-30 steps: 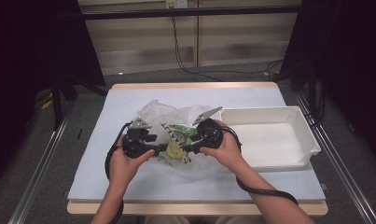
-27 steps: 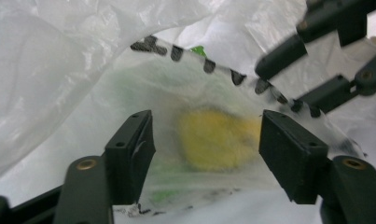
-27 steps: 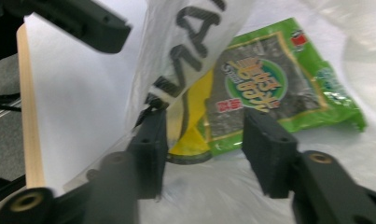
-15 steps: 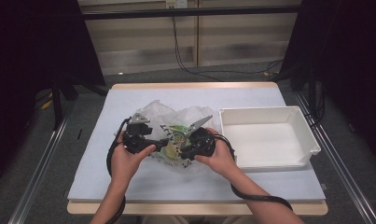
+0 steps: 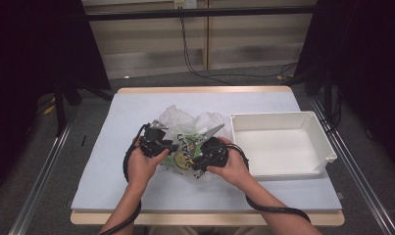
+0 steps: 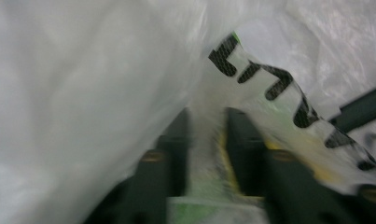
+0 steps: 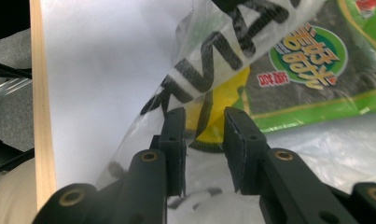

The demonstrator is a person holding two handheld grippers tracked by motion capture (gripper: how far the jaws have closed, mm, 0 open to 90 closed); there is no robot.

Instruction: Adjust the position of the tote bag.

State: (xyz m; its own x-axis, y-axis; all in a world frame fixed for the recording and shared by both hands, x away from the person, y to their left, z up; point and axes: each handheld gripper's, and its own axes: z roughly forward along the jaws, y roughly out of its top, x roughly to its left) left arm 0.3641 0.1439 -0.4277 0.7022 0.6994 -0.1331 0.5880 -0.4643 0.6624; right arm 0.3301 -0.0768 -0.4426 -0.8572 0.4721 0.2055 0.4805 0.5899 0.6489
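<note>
Between my two tongs, near the middle of the surface (image 5: 111,186), lies a clear plastic bag (image 5: 190,125) with bold black lettering. I hold the left tongs (image 5: 171,147) at its left edge and the right tongs (image 5: 195,164) at its near right edge, the two close together over the film. In the left gripper view the left tongs' jaws have just been closing; a fold of the bag's film (image 6: 202,154) stands between them and fills the narrow gap, so I read them as clamped on the bag. In the right gripper view the right tongs (image 7: 203,140) stand with a strip of the printed film between the jaws; a gap shows on either side of the film, and I cannot tell whether the pads press on it. Inside the bag I see a green packet (image 7: 311,70) with a round green label and a yellow patch. Just right of the bag, near my right hand (image 5: 234,169), sits a white tray (image 5: 283,120). My left hand (image 5: 143,166) grips its tool low on the bag's left.
</note>
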